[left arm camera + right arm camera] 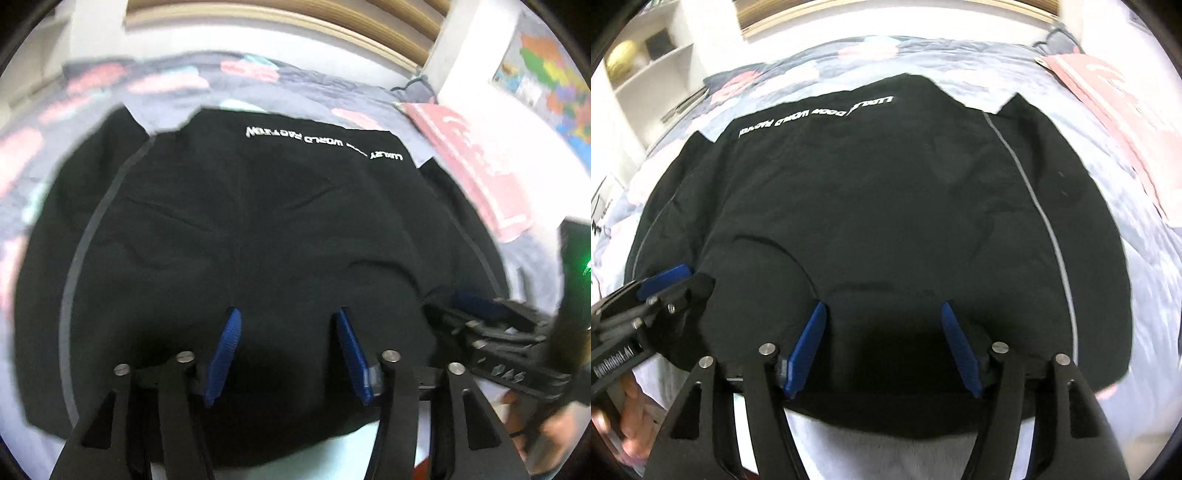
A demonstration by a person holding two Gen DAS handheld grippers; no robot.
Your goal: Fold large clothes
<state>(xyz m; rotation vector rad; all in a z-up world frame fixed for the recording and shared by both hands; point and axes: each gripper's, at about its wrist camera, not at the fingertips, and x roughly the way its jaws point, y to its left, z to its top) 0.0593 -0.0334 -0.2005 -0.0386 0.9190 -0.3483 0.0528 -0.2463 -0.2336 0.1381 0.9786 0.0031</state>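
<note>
**Garment spread flat, side folds not yet made**

Fabric fills the left wrist view: a black garment [258,229] lies on the patterned bed cover [166,88], white lettering at its far edge, a grey stripe curving down one side. The left gripper [288,332] hangs over the near hem, jaws apart, nothing pinched between its blue pads. The right gripper [495,332] shows at the edge.

From the right wrist view, the same garment [886,206] appears doubled once, far edge straight, both sides splaying outward. The right gripper [882,325] stands open above the near edge, empty. Judged from this, narrowing the sides and a final fold remain.
</note>
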